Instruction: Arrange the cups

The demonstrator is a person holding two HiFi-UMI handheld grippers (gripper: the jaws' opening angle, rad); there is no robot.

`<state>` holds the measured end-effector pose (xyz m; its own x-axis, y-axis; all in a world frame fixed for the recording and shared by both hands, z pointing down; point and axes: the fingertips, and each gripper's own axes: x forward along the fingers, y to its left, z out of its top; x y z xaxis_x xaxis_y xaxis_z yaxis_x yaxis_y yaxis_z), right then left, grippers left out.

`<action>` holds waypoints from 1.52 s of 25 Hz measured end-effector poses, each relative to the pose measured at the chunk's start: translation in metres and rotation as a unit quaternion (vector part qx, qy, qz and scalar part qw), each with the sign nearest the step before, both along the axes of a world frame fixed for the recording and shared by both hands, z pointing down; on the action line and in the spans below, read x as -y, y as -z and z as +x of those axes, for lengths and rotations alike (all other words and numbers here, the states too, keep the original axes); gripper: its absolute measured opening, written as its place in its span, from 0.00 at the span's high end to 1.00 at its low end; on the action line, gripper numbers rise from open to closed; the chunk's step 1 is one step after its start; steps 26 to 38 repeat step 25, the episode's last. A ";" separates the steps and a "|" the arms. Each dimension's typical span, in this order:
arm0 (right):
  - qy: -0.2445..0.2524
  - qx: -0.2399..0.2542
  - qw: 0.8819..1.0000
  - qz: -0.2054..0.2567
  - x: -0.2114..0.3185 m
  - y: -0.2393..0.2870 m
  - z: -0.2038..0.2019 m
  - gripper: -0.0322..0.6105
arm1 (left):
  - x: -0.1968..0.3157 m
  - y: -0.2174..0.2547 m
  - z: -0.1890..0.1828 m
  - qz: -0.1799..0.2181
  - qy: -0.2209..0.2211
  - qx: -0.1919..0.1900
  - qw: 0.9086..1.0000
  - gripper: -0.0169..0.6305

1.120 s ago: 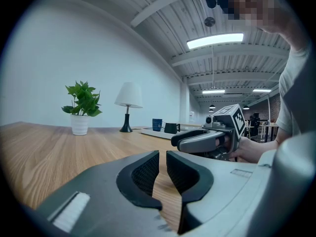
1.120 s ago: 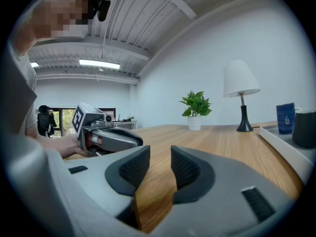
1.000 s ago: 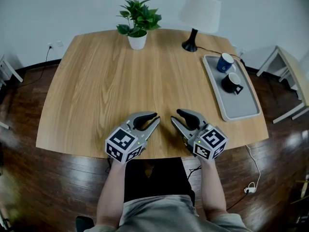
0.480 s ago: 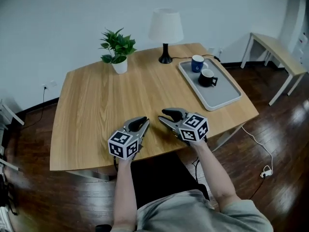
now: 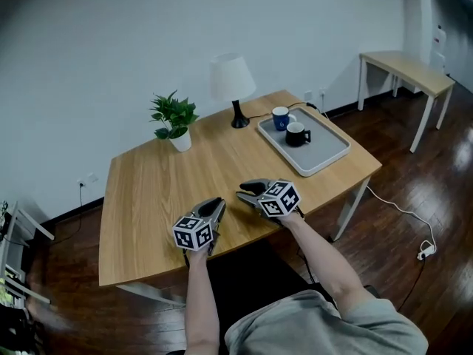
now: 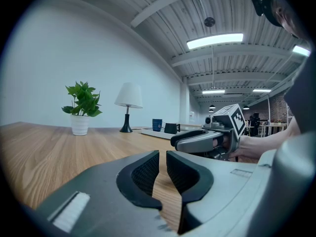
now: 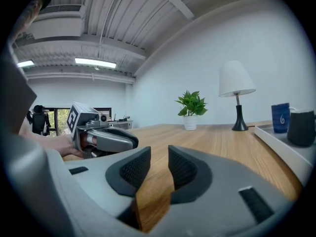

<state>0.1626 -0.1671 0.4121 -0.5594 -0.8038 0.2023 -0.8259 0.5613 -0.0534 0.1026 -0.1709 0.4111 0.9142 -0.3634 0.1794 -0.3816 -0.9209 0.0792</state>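
A blue cup (image 5: 280,117) and a black cup (image 5: 297,133) stand upright side by side at the far end of a grey tray (image 5: 319,154) on the right of the wooden table (image 5: 162,191). Both grippers rest low over the table's near edge, far from the tray. My left gripper (image 5: 216,202) has its jaws a narrow gap apart (image 6: 163,154) and holds nothing. My right gripper (image 5: 242,192) stands a little wider (image 7: 159,149); its jaws have just been closing slightly with nothing between them. The right gripper view has the blue cup (image 7: 280,117) and the black cup (image 7: 301,127) at its far right.
A potted plant (image 5: 171,120) and a white lamp (image 5: 233,87) stand along the table's far edge, the lamp's cord running past the tray. A second pale table (image 5: 403,69) stands at the far right. Dark wooden floor surrounds the table.
The head view has pulled back and swung, so the table looks smaller and further off. Both grippers keep their places at the near edge. The cups have not moved.
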 end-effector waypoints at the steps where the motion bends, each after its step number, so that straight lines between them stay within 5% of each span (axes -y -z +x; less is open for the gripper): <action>1: -0.002 -0.001 1.000 -0.001 0.001 0.000 0.000 0.77 | 0.000 0.001 -0.001 0.000 0.000 0.000 1.000 0.89; 38: -0.007 0.000 1.000 0.000 0.007 0.001 0.001 0.77 | 0.005 0.003 -0.001 0.005 -0.001 0.004 1.000 0.89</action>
